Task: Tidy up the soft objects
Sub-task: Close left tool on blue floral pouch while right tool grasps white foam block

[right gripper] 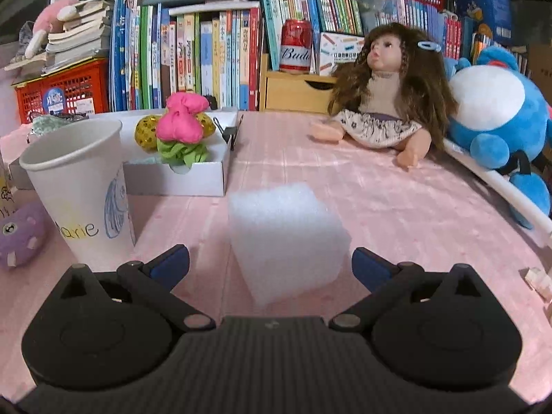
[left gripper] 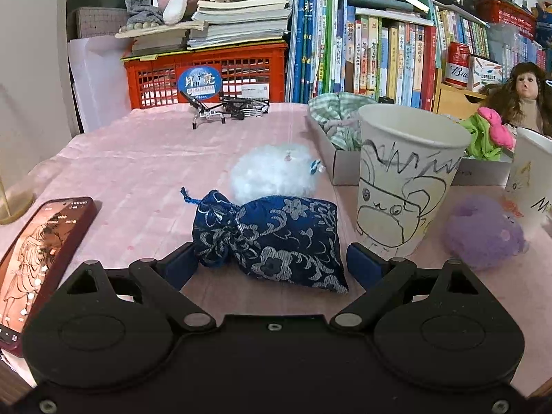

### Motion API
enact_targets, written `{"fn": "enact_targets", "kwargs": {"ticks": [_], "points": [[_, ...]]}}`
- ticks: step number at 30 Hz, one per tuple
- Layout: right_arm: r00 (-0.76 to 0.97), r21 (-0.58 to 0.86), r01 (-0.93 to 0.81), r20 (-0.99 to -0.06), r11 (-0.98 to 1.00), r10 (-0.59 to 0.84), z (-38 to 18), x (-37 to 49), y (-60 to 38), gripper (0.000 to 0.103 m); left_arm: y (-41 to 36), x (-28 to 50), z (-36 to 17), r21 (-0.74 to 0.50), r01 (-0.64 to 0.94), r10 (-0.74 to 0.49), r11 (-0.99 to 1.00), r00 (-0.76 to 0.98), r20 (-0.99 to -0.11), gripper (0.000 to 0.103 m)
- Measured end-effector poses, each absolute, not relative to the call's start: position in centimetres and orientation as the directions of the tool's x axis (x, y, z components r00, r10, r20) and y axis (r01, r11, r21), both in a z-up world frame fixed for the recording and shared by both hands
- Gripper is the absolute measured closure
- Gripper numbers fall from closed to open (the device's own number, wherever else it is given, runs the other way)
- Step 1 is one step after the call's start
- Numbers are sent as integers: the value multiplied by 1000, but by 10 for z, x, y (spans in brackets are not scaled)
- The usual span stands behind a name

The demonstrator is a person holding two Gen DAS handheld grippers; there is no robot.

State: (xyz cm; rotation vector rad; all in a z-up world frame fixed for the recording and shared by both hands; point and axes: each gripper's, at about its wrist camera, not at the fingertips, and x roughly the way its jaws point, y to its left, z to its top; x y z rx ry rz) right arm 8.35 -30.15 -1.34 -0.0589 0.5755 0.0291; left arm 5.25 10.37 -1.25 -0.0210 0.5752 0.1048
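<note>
Blue brocade pouch: was laid on the pink tablecloth, between the spread fingers of the left gripper, just in front of a white fluffy ball.
Left jaws: were held wide apart, nothing gripped; whether the left pad touched the pouch could not be told.
Pouch axis: the long axis was run left to right across the gripper, the tied neck and cord pointed left.
White foam block: was stood on the cloth between the fingers of the right gripper, one corner turned toward the camera.
Right jaws: were released, clear of the block.
Step judged: both items were framed for pickup, not yet grasped.
Next move judged: a gentle closing would be called for, then carriage toward the paper cup or the white box.
</note>
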Motion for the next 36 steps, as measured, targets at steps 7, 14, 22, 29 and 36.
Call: {"fn": "enact_targets", "kwargs": {"ticks": [7, 14, 22, 29, 36], "points": [[815, -44, -46, -579, 998, 12, -16, 90, -301, 0, 105, 56, -15, -4, -113, 93, 994, 833, -545, 11], [798, -28, -37, -602, 999, 12, -18, 94, -303, 0, 105, 57, -15, 0, -113, 94, 994, 834, -543, 11], [789, -25, -23, -614, 999, 3, -19, 99, -304, 0, 105, 58, -15, -1, -116, 97, 993, 836, -541, 15], [784, -68, -44, -620, 997, -7, -14, 106, -299, 0, 109, 55, -10, -10, -110, 87, 994, 840, -536, 34], [817, -74, -63, -576, 995, 9, -5, 98, -297, 36, 108, 46, 3, -15, -94, 71, 996, 844, -532, 57]]}}
